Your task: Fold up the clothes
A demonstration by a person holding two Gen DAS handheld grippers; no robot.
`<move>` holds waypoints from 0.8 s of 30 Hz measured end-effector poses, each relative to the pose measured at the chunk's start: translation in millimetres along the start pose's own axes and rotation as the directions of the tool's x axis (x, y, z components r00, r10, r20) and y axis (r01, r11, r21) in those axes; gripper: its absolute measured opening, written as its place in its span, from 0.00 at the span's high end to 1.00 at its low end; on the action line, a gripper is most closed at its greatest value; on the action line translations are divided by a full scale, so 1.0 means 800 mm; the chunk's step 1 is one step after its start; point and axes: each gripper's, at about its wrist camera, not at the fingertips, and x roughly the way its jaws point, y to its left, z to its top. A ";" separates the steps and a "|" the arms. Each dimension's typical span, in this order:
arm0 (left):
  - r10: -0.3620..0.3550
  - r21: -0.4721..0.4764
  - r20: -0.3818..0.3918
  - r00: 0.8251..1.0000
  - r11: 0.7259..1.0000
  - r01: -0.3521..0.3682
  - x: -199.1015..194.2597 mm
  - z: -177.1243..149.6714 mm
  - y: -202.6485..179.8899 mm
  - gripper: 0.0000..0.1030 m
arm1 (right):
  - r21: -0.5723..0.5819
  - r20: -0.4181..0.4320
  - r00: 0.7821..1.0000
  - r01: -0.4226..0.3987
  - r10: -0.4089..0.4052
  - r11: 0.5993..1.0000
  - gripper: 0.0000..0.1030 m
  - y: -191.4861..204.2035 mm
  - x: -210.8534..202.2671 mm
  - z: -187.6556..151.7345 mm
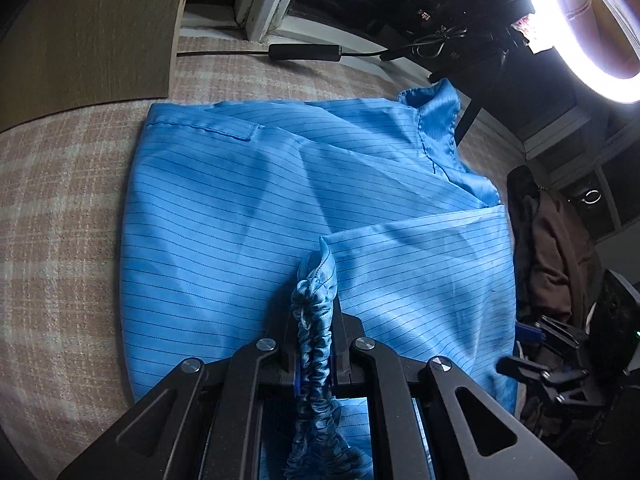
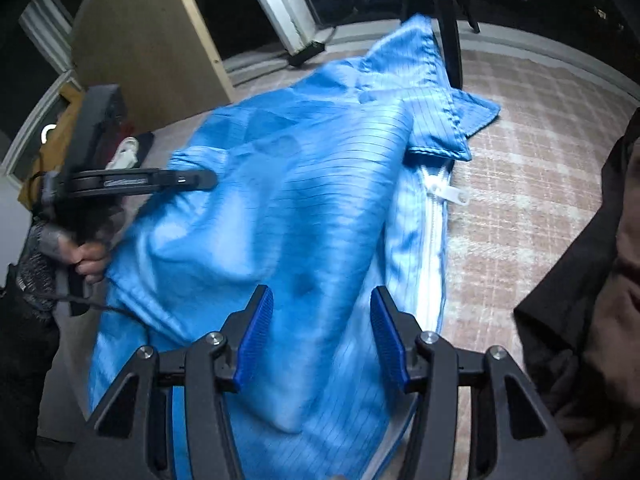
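Pinching the gathered elastic cuff (image 1: pixel 316 316) in my left tongs (image 1: pixel 316 344) while my right tongs (image 2: pixel 322 336) hang spread and empty, I judge the blue striped jacket (image 1: pixel 280 200), lying mid-tabletop (image 1: pixel 60 220), light, limp and slippery, best held by hems, cuffs or collar (image 2: pixel 436 120).

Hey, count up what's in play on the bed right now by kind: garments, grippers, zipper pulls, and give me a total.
Blue striped garment: 1
Grippers: 2, the left gripper shut on the garment's elastic cuff, the right gripper open above the cloth
White zipper pull: 1
Total: 4
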 end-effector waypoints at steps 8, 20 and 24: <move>0.017 0.019 -0.015 1.000 1.000 -0.017 -0.006 -0.001 -0.008 0.92 | -0.051 -0.079 0.996 -0.034 0.030 0.998 0.96 0.011 0.024 0.008; 0.062 0.113 0.079 0.995 0.991 -0.071 -0.114 -0.048 -0.025 0.81 | -0.069 -0.070 0.997 0.011 -0.016 0.998 0.96 -0.018 0.012 0.029; -0.013 0.230 0.006 1.000 0.973 0.012 -0.121 -0.117 -0.050 0.81 | -0.017 -0.085 0.996 -0.026 0.025 1.000 0.96 -0.020 0.021 0.028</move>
